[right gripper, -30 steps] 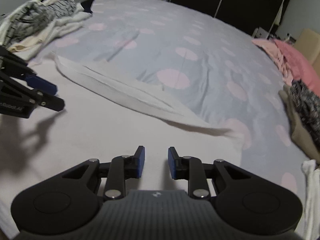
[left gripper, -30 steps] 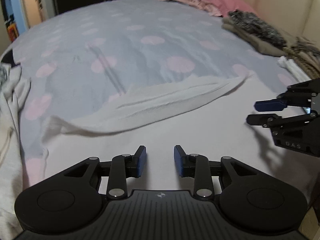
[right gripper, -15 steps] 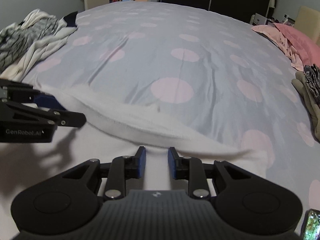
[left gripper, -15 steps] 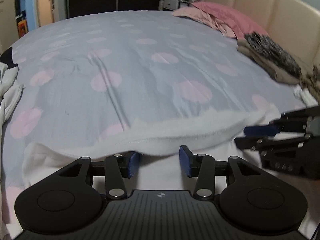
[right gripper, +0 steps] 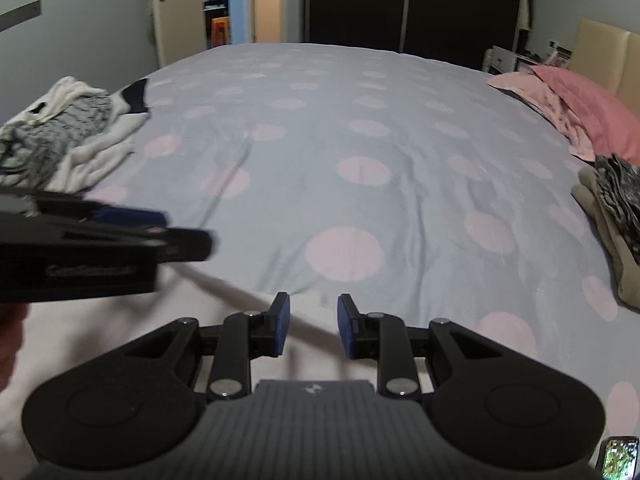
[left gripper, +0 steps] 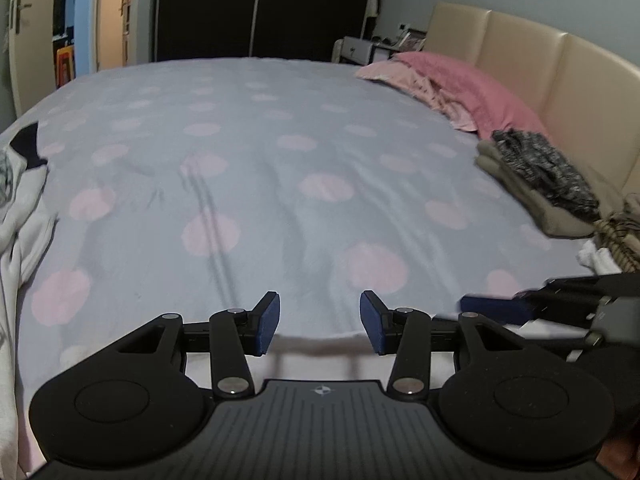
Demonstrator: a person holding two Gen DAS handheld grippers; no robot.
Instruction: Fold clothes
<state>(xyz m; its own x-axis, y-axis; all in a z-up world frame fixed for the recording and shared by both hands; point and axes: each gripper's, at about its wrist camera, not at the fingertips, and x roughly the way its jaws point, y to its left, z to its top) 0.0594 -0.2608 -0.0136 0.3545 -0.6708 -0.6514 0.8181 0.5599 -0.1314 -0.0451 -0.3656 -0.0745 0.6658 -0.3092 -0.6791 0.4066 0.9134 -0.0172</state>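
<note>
A white garment (left gripper: pixel 316 346) lies flat on the bed right below both grippers; only its far edge shows, also in the right wrist view (right gripper: pixel 120 320). My left gripper (left gripper: pixel 319 326) is open and empty, low over that edge. My right gripper (right gripper: pixel 313 326) is open and empty, also over the garment's far edge. Each gripper shows in the other's view: the right one at the right (left gripper: pixel 560 308), the left one at the left (right gripper: pixel 100 248), both blurred.
The bed has a grey sheet with pink dots (left gripper: pixel 320 184). A heap of unfolded clothes (right gripper: pixel 60 136) lies at the left. Folded clothes (left gripper: pixel 540 176) and pink pillows (left gripper: pixel 452 84) lie at the right by the beige headboard (left gripper: pixel 560 68).
Both grippers have moved forward over the white garment and tilted up; the garment's folded edge slid from mid-view to just under the fingers. The left jaws have opened wider.
</note>
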